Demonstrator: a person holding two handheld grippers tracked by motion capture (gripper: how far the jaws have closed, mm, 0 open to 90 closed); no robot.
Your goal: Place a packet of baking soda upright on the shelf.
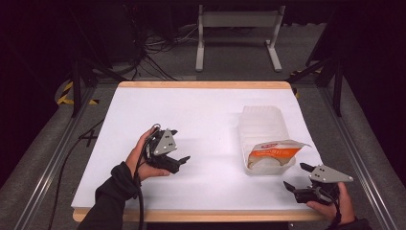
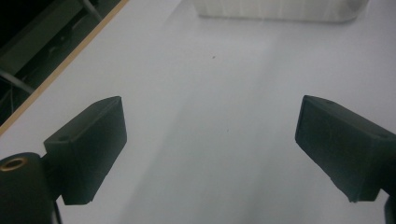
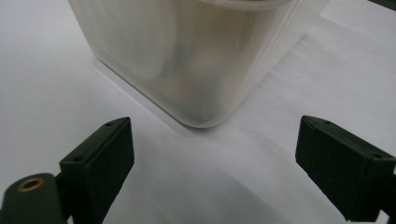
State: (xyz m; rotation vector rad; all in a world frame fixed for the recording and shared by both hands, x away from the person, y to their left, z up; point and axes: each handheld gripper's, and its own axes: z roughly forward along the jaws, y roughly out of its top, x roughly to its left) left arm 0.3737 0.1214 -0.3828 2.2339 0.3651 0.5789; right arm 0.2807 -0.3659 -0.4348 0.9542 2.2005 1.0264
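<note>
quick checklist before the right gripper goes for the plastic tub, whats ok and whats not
1. Right gripper open wide: ok, jaws apart with nothing between them.
2. Right gripper lined up on the plastic tub: ok, its near corner sits just ahead, between the jaws.
3. Left gripper out of the way: ok, open, resting apart from the tub.
4. Bag settled in the tub: not ok, it sticks out over the rim.
5. Table bare around the tub: ok.
6. Tub weight or contents: cannot tell.
</note>
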